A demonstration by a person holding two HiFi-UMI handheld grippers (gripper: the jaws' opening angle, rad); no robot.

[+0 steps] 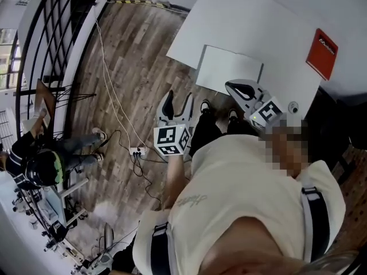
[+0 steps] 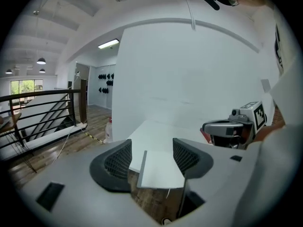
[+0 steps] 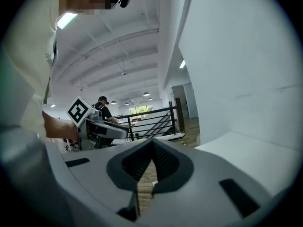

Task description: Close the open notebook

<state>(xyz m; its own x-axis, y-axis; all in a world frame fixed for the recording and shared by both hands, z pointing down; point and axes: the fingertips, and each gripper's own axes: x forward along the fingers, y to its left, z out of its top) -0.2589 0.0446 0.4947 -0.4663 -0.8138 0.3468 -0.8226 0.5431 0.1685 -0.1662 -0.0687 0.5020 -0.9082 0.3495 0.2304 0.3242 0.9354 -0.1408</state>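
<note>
Notebook (image 1: 229, 69) on counter (image 1: 275, 33); left tool (image 2: 151, 159) wide, empty; right tool (image 3: 152, 148) closed, empty. Advised: catch cover edge low.

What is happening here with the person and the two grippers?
A person stands at a white table, a two-jaw gripper in each hand. A white notebook lies at its near edge, a red booklet farther right. The left gripper hangs short of the table, jaws apart and empty. The right gripper, jaws together, is by the notebook's near edge. Neither holds the notebook.
</note>
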